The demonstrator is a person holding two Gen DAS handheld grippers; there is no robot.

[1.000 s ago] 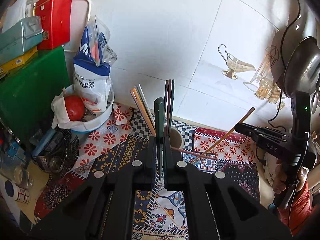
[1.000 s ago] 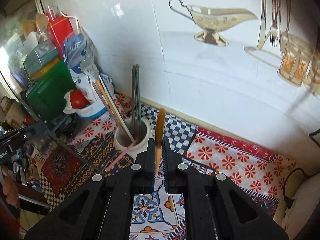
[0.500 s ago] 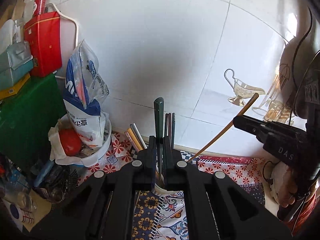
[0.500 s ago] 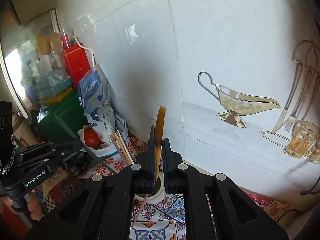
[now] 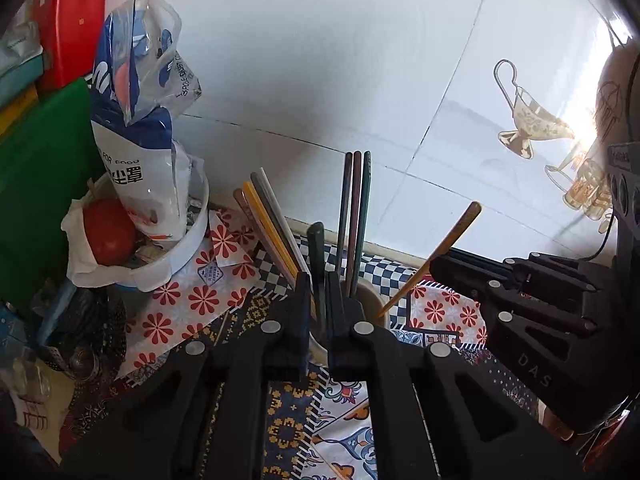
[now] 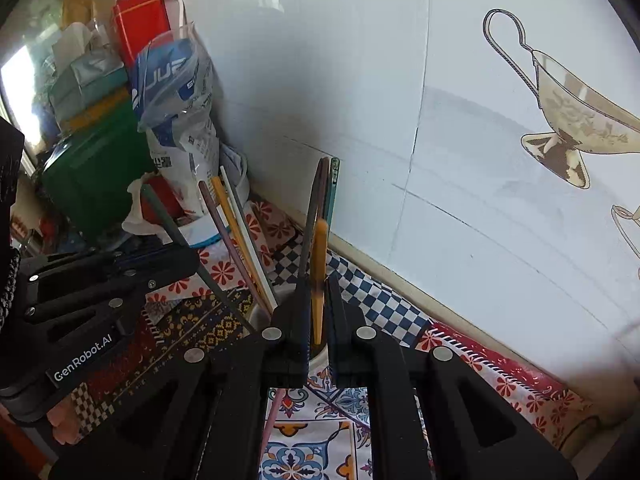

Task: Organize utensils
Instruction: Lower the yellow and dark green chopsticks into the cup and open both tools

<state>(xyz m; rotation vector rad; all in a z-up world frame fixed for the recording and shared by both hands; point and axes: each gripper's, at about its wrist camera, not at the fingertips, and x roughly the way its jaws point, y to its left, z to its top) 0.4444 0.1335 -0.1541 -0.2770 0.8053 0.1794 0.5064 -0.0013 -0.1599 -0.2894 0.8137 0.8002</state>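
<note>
Several chopsticks already stand in the cup (image 5: 370, 292) at lower centre; the left tool (image 5: 318, 312) grips a dark green chopstick (image 5: 316, 248), the right tool (image 6: 318, 316) an orange chopstick (image 6: 319, 256), both over it, undropped

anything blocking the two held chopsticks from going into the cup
Nothing solid blocks the mouth of the cup, but it is crowded. The left gripper holds a dark green chopstick, the right gripper an orange chopstick, and both must slip between the chopsticks already standing there.
</note>
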